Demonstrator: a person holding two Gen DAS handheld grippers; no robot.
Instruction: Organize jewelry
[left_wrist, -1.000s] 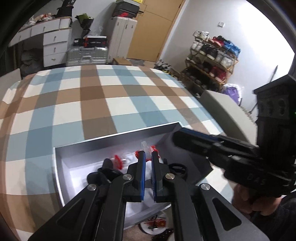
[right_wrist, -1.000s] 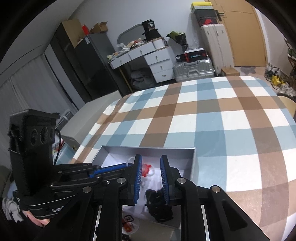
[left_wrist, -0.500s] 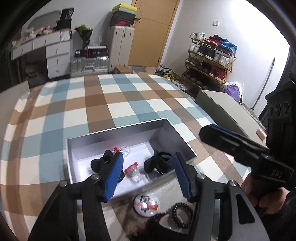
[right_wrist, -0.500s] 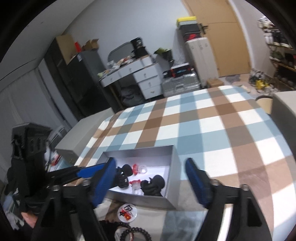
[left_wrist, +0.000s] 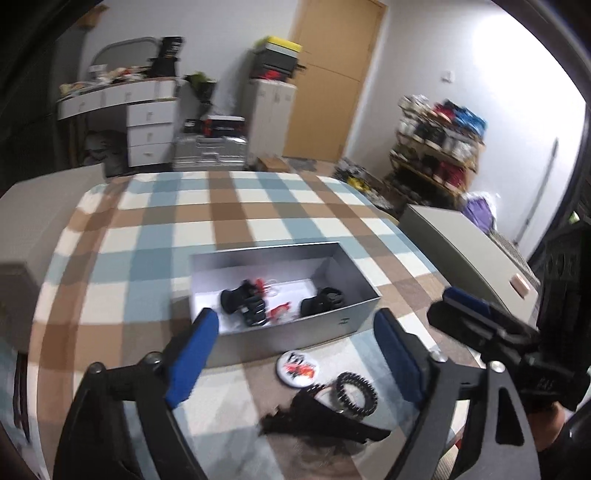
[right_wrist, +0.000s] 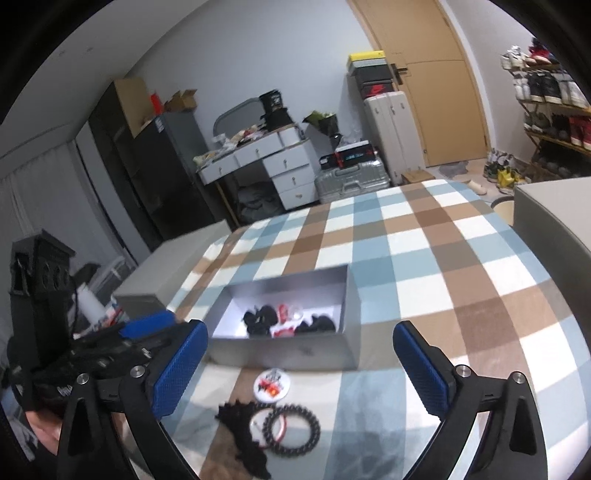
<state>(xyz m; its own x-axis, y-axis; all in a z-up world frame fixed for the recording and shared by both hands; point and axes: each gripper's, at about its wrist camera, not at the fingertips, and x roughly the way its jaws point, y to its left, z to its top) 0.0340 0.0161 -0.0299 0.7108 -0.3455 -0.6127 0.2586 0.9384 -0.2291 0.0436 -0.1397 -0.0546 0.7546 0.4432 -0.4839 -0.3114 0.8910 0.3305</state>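
Both the left tongs (left_wrist: 291, 354) and right tongs (right_wrist: 299, 365) are spreading wider, with nothing between them. The grey box (left_wrist: 347, 317) on the checked tabletop (left_wrist: 155, 236) holds black and red pieces, while a badge (left_wrist: 297, 370) and bead bracelet (left_wrist: 356, 394) lie just before it.

On the bed (right_wrist: 424, 258), taken as a clock face in the right wrist view, the box (right_wrist: 288, 354) sits at centre. Inside it lie several small items (right_wrist: 288, 319). A round badge (right_wrist: 272, 384) lies just outside the box at 6 o'clock. Beyond that, nearer the bed edge, a bead bracelet (right_wrist: 293, 424) lies with a dark hair tie (right_wrist: 243, 439) at its 9 o'clock.
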